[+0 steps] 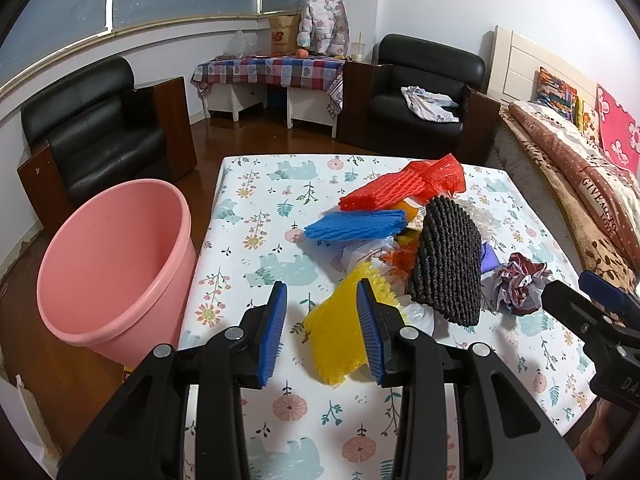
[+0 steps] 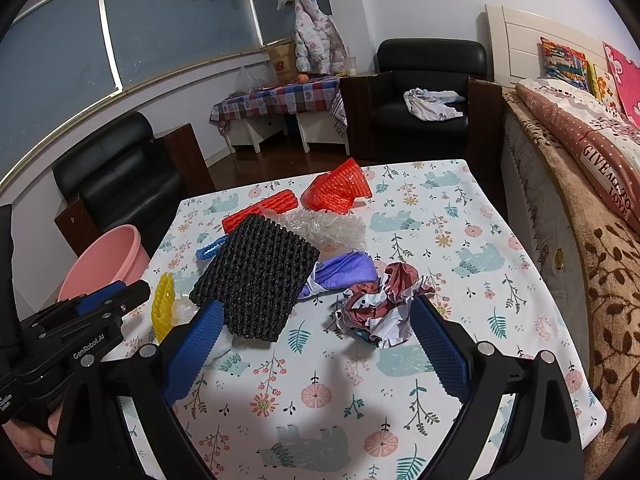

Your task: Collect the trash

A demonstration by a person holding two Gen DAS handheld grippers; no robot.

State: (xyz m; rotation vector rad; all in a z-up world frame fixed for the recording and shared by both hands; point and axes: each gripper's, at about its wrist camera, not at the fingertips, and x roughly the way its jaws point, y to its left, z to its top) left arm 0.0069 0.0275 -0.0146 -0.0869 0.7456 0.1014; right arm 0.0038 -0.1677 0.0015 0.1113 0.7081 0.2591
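Observation:
A pile of trash lies on the flowered table: yellow foam net, black foam net, blue foam net, red foam net, red mesh, crumpled red-white wrapper. My left gripper is open, its right finger over the yellow net's edge. My right gripper is open wide, just before the crumpled wrapper and the black net. A purple wrapper and clear bubble wrap lie behind. The pink bin stands left of the table.
Two black armchairs stand beyond the table, with a checked-cloth side table between them. A bed with blankets runs along the right side. The floor is dark wood.

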